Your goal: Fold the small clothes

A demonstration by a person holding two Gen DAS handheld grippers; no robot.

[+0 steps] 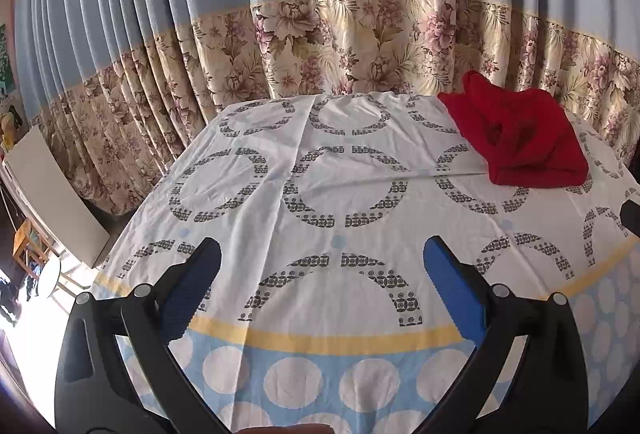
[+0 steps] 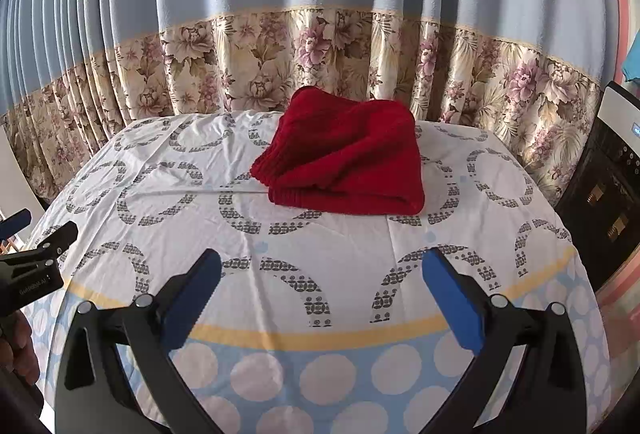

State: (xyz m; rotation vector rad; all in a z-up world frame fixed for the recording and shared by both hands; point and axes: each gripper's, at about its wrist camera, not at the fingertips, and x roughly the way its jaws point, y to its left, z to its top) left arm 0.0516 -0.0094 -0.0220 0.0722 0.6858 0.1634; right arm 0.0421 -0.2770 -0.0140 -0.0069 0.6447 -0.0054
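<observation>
**Ana:** Nearest the lenses, both tools are spread wide with nothing between the pads. The left gripper hovers over bare cloth at 6 o'clock, and the right gripper does the same in its own view.

**Ben:** And the garment?

**Ana:** Further out. The jumper sits at 12 o'clock from the right gripper, on the far half of the table near the curtain. From the left wrist it lies at 2 o'clock, well apart from that tool. It looks already doubled over, a thick red knit bundle with a ribbed edge towards us at 7 o'clock.

**Ben:** So what could go wrong?

**Ana:** My guess: the layers. A pinch at that ribbed edge may catch only the top ply, so lifting would drag the bundle open instead of turning it. A pinch too deep could take the cloth as well, since it is loose and creased right under the jumper.

**Ben:** Anything about the left tool?

**Ana:** It has the longer reach, across to 2 o'clock. If both close on the same corner they may knock together. And a push rather than a lift could slide the jumper off the far edge into the curtain.
</observation>
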